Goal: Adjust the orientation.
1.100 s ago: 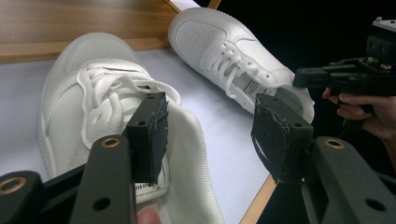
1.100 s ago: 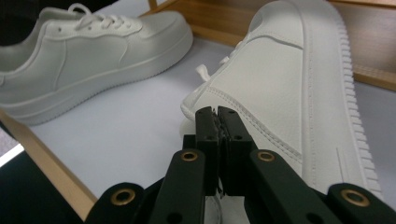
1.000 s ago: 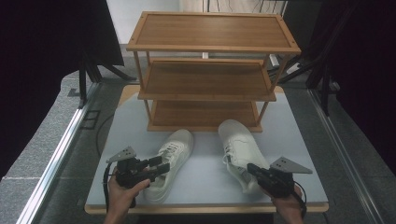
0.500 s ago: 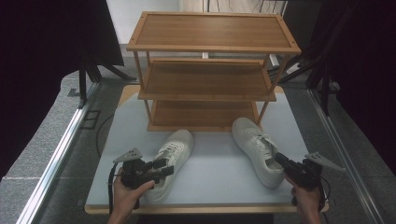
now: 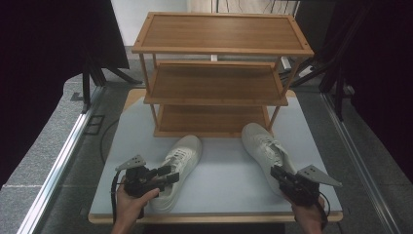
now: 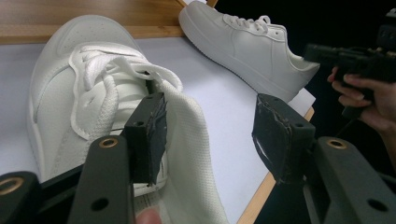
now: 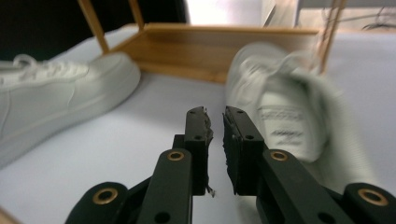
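Two white sneakers lie on the pale table in front of a wooden rack. The left sneaker [image 5: 179, 158] [image 6: 79, 93] points toward the rack. My left gripper [image 5: 168, 175] [image 6: 212, 135] is open wide at its heel end: one pad sits inside the shoe's opening, the other stands clear outside, and the collar wall runs between them. The right sneaker [image 5: 260, 144] [image 7: 285, 112] lies angled, toe toward the rack. My right gripper [image 5: 275, 171] [image 7: 217, 126] sits just beside its heel. Its jaws have just been opening and stand a narrow gap apart with nothing between them.
The three-shelf wooden rack [image 5: 214, 83] stands at the back of the table [image 5: 229, 183], its shelves bare. The table's front edge runs just under both hands. Dark floor and a metal rail [image 5: 58, 165] lie to the left.
The right sneaker has swung to the right with my right gripper on its heel. That gripper has since let go and drawn back left. The left gripper has stayed at its shoe.
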Available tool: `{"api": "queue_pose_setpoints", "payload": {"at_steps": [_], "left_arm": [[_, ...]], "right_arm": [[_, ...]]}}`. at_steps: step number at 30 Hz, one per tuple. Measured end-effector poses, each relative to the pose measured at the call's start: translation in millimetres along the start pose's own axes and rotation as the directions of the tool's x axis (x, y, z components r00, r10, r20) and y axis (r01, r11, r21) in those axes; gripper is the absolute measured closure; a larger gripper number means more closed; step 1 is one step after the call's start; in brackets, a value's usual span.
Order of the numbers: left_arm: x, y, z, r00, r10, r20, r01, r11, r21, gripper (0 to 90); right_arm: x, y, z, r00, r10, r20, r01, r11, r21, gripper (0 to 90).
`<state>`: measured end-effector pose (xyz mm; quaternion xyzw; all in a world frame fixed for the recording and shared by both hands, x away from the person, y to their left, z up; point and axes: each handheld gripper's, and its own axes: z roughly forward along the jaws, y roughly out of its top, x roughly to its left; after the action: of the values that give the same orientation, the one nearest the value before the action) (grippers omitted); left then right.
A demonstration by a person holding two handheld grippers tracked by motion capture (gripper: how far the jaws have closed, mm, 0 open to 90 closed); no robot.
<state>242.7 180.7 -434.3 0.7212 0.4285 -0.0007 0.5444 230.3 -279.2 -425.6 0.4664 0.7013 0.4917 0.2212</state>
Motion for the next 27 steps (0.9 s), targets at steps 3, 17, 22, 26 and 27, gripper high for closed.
{"api": "queue_pose_setpoints", "payload": {"at_steps": [3,17,22,26,27], "left_arm": [[0.6,-0.7,1.0,1.0000,-0.002,-0.003,0.002,1.0000,0.003,44.8],[3.7,-0.5,-3.4,0.9999,-0.008,-0.011,0.008,0.9999,-0.010,44.8],[5.1,-0.8,-4.0,0.9998,-0.012,-0.017,0.012,0.9998,-0.014,44.8],[5.6,-1.1,-3.6,0.9997,-0.014,-0.020,0.014,0.9998,-0.017,44.8],[5.2,-1.2,-3.3,0.9997,-0.012,-0.020,0.012,0.9998,-0.018,44.8]], "right_arm": [[-1.9,-8.6,9.3,0.9999,0.013,-0.011,-0.013,0.998,0.060,80.0],[-32.5,-15.0,-1.4,0.9988,0.048,-0.005,-0.047,0.996,0.079,89.9],[-47.6,-16.7,-8.0,0.9943,0.106,-0.011,-0.105,0.992,0.069,89.6],[-47.6,-16.1,-7.1,0.9928,0.112,-0.041,-0.110,0.992,0.065,81.5],[-45.9,-15.5,-6.8,0.9939,0.102,-0.040,-0.100,0.993,0.062,79.6]]}}
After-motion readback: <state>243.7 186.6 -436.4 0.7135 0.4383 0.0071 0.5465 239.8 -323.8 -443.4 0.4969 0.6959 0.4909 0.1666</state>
